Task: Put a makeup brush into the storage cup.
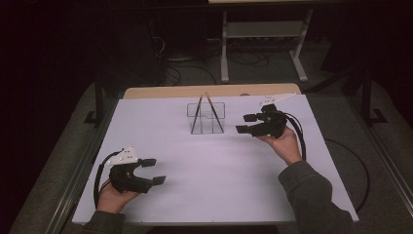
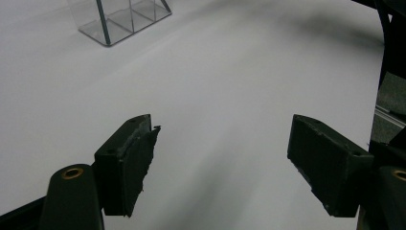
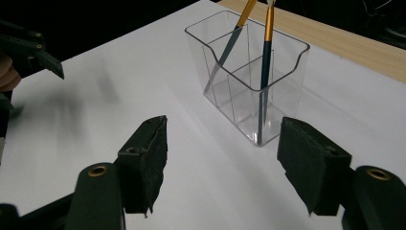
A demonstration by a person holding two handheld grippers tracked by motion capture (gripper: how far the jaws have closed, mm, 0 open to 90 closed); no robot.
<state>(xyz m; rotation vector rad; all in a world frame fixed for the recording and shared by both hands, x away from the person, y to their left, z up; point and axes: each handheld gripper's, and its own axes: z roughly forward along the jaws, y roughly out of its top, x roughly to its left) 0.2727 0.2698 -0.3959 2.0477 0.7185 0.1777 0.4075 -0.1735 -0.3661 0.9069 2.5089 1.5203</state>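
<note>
Left hand-held gripper (image 1: 155, 170) rests near the front edge of the white surface (image 1: 209, 165), jaws wide and empty. Farther away, the right hand-held gripper (image 1: 246, 123), also wide and empty, is just beside the clear organizer (image 1: 206, 118) with two brushes (image 3: 266, 62) inside.

The clear holder (image 1: 206, 118) stands toward the table's (image 1: 195, 195) far edge — two brushes (image 3: 265, 62) inside it, tips leaning together.

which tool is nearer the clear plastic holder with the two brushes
Right. The right tool hovers open just beside the clear plastic compartmented holder, pointing at it from its right side. The left tool sits open at the table's near left corner, well away.
</note>
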